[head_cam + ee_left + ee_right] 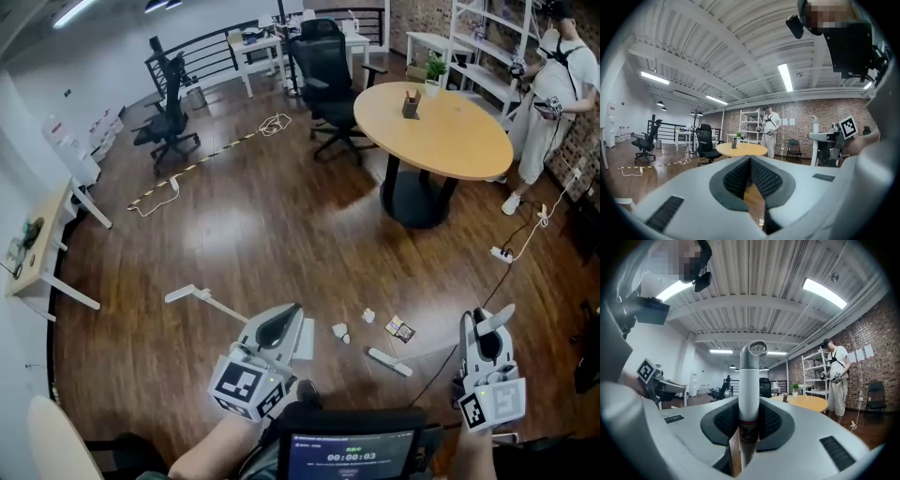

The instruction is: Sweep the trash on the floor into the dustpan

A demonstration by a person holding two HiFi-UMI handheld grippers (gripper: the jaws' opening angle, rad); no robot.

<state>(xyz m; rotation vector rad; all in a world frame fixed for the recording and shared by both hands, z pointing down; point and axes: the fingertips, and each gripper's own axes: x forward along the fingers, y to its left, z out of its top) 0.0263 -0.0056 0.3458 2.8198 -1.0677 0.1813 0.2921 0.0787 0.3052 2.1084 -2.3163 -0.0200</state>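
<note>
The right gripper (486, 330) is clenched on a pale upright handle (749, 380) with a loop at its top; whether it belongs to a broom or the dustpan I cannot tell. The left gripper (279, 328) has its jaws drawn together at the tips, with only floor showing in the slit between them. The trash lies between the two grippers, at about ten o'clock from the right one: two crumpled white scraps (339, 330) and a small printed packet (400, 328), with a white bar (389, 361) on the floor just below them. A white long-handled tool (187, 294) lies at ten o'clock from the left gripper. The likely trouble is scatter: the scraps look light, so a quick stroke could flick them away across the slick wooden floor (281, 234), and the flat packet may slide under a pan's lip. A dark cable (469, 323) crosses the floor close by and could snag the tool.
</note>
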